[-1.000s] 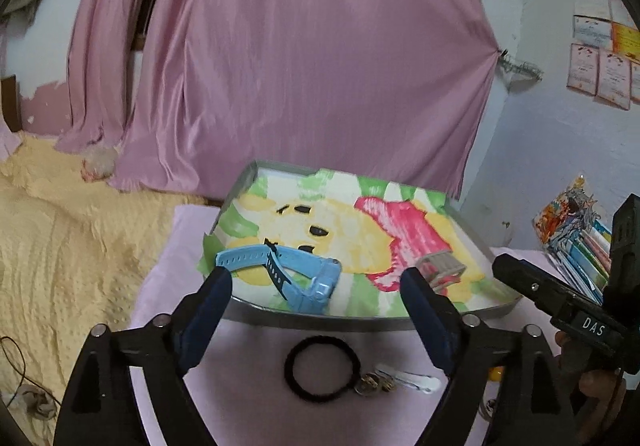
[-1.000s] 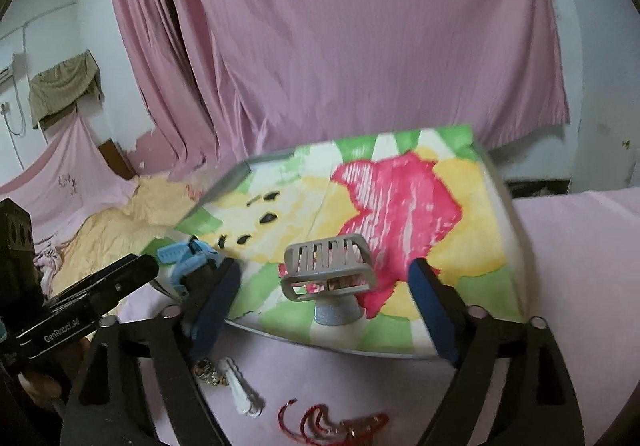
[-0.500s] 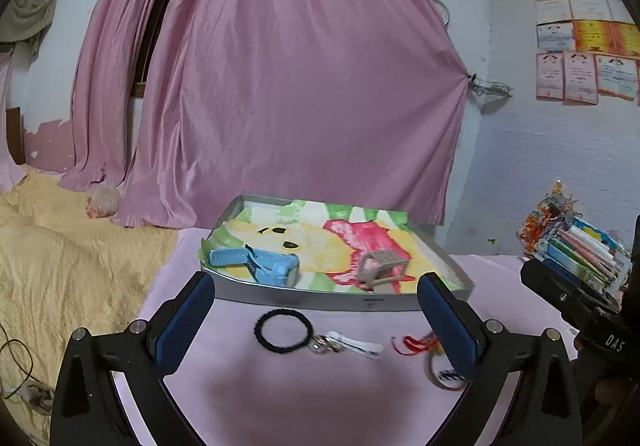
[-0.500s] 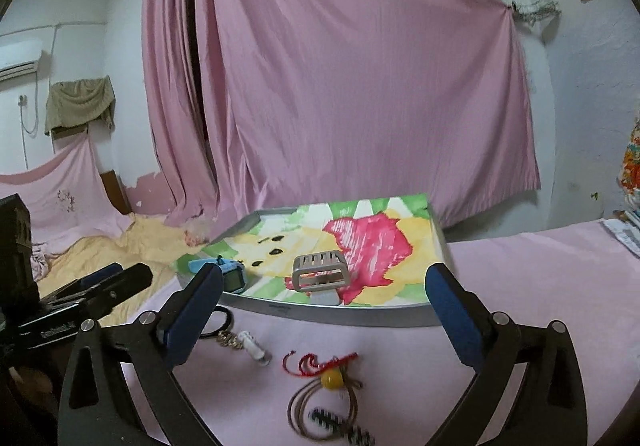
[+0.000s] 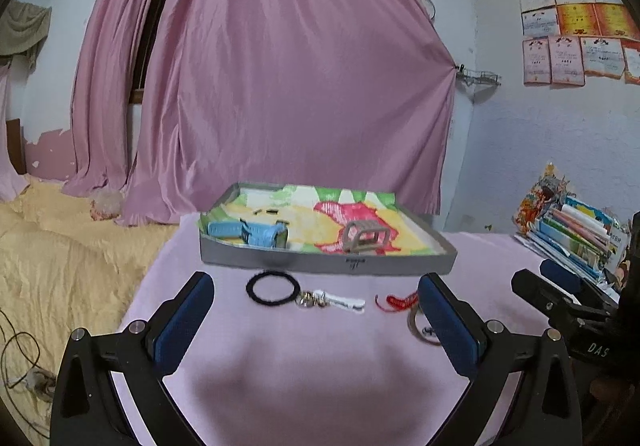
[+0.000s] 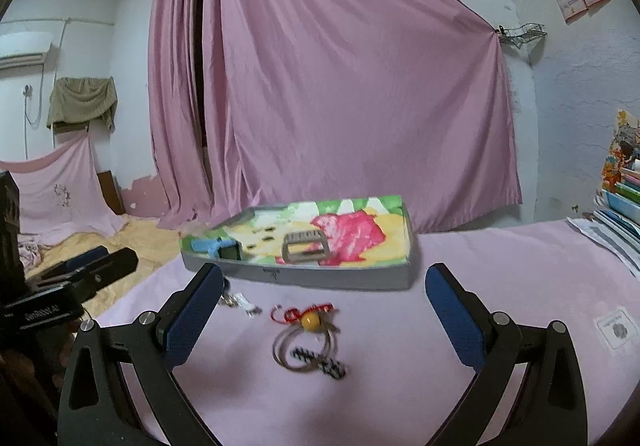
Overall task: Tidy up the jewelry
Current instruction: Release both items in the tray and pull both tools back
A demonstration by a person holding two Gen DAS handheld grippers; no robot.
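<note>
Pink cloth covers the surface [image 5: 312, 366]. Grey tray [image 5: 320, 262], frame centre, holds a blue watch [image 5: 256, 233] at its left and a grey hair claw [image 5: 362, 236] right of centre. In front of the tray, lying loose on the cloth: black hair tie [image 5: 273, 288], white clip [image 5: 344, 302], red cord [image 6: 302, 313] with a yellow bead [image 6: 312, 321], ring hoops [image 6: 300, 346], checkered clip [image 6: 320, 362]. Left hand-held gripper [image 5: 316, 320]: jaws spread wide, nothing between them. Right hand-held gripper [image 6: 322, 310]: likewise wide apart, gripping nothing, the cord and hoops lying on the cloth between its fingers.
</note>
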